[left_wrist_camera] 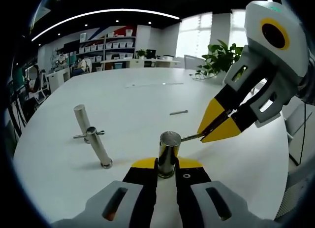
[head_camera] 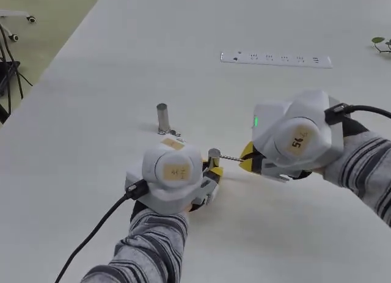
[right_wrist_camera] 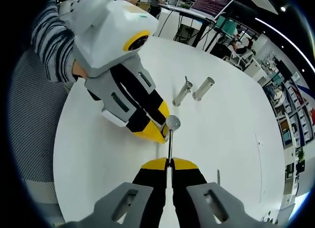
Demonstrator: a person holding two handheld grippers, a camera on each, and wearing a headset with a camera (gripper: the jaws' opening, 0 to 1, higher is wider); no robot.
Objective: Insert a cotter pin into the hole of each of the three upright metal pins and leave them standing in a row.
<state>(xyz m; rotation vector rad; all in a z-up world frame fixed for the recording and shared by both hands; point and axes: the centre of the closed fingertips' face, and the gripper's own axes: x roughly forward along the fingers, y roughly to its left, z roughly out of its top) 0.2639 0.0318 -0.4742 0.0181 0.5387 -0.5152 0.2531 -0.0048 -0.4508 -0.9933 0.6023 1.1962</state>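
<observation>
Standing upright on the white worktop [head_camera: 110, 63], the metal pin [left_wrist_camera: 169, 148] is clamped low on its shaft by the left claw [left_wrist_camera: 167, 165], whose yellow-and-black tips press against both of its sides. A cotter pin [right_wrist_camera: 170, 145] lies level, pinched between the closed tips of the right claw [right_wrist_camera: 170, 162], and its free end meets the side of the metal pin just under the flat top. Whether that end has entered the hole cannot be told. In the head view both claws sit near the front of the worktop, the left one low and to the left, the right one coming in from the right, tips facing each other.

Behind and to the left of the held pin stands a second pin [left_wrist_camera: 97, 150] with a second cotter pin [left_wrist_camera: 88, 135] through it crosswise, and a third pin [left_wrist_camera: 80, 116] stands just beside it, farther off. A loose cotter pin [left_wrist_camera: 178, 112] lies flat, well apart from them. A white power strip [head_camera: 276, 58] lies along the far side, and a green plant [left_wrist_camera: 220, 58] stands past it.
</observation>
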